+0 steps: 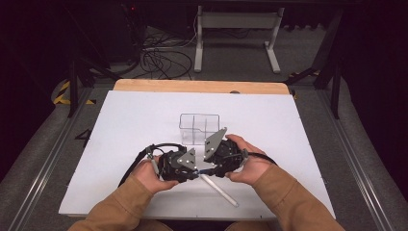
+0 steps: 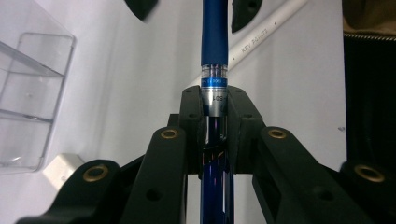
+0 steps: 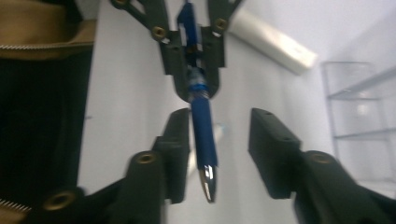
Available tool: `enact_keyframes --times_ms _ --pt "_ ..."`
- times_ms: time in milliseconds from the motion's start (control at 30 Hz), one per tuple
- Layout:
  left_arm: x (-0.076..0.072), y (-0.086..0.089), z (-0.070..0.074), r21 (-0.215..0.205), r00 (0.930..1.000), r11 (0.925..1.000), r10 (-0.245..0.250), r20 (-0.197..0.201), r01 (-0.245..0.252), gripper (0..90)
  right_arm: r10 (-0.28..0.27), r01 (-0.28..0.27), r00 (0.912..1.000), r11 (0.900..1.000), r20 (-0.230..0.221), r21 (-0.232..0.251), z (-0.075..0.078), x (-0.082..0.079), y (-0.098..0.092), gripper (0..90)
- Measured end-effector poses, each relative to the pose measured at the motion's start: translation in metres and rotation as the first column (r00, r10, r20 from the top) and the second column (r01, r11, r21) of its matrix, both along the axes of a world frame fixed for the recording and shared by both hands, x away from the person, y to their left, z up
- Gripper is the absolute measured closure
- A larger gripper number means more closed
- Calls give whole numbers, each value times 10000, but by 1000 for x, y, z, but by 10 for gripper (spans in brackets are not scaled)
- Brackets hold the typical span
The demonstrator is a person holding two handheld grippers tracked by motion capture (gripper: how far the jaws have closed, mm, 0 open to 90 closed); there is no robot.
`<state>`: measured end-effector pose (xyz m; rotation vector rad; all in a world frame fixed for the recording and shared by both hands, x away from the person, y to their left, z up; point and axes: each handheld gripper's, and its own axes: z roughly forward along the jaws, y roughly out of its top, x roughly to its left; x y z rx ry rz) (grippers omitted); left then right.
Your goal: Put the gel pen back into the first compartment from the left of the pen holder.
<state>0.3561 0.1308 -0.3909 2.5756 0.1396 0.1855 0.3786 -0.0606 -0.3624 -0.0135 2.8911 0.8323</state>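
Observation:
A blue pen (image 2: 215, 42) with a silver band is clamped in my left gripper (image 2: 215, 100), which is shut on its barrel. Its blue grip and silver tip (image 3: 208, 179) reach between the jaws of my right gripper (image 3: 220, 119). Those jaws stand apart: the pen lies close to one jaw, with a wide gap to the other. In the high view both grippers meet tip to tip near the table's front, left gripper (image 1: 185, 168) and right gripper (image 1: 211, 166), each in a hand.
A clear divided plastic box (image 1: 198, 127) stands just beyond the grippers. A white pen-like tube (image 1: 219, 190) lies on the white table (image 1: 269, 120) under them, toward the front edge. A small white piece (image 2: 60, 168) lies beside the box.

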Motion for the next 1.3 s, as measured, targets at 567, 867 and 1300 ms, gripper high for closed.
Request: enact_keyframes --times_ms 567,867,1300 --pt "11 35 43 -2619 9915 9621 1003 823 -756 792 -1868 1816 9824 9563 10 2292 -5 -6 -39 373" --pt "27 38 55 -3903 9864 9123 1561 508 -1243 791 -2320 2303 9723 9319 -276 2801 -11 -12 -51 371" --pt "44 42 59 -5347 9670 8252 2489 552 -1819 791 -2645 2703 9622 8952 -656 3544 -20 -17 -59 370"
